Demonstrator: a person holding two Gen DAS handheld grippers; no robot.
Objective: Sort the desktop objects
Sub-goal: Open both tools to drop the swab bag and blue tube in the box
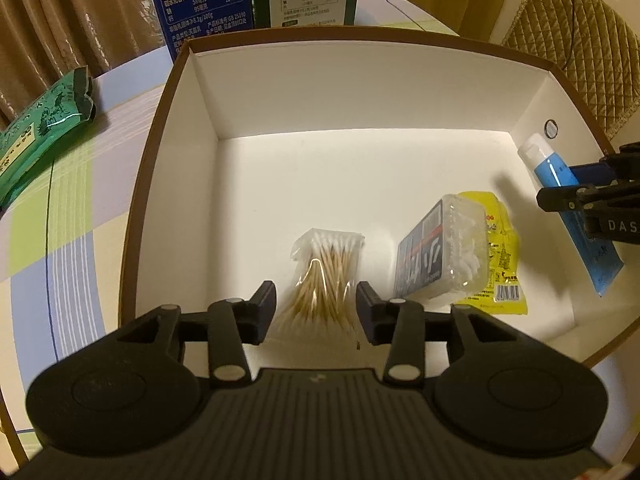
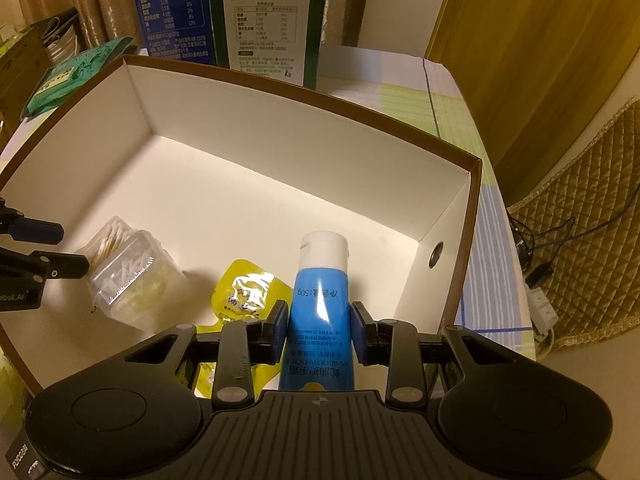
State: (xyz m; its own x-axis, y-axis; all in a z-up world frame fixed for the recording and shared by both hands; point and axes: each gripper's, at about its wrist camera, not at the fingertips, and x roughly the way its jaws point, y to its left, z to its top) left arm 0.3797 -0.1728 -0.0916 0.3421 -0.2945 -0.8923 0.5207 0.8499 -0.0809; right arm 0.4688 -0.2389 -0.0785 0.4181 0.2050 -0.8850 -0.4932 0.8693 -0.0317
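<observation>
Blue tube [image 2: 320,312] is squeezed tight in the right tool [image 2: 319,330] over the box [image 2: 304,128], while the left tool [image 1: 316,312] sits loose around the swabs [image 1: 320,280], to sort them.

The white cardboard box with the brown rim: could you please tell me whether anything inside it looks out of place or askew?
Only slightly. In the white cardboard box with the brown rim, the clear plastic cotton-swab case lies tilted on the yellow sachet rather than flat on the floor. Nothing looks spilled or damaged.
</observation>
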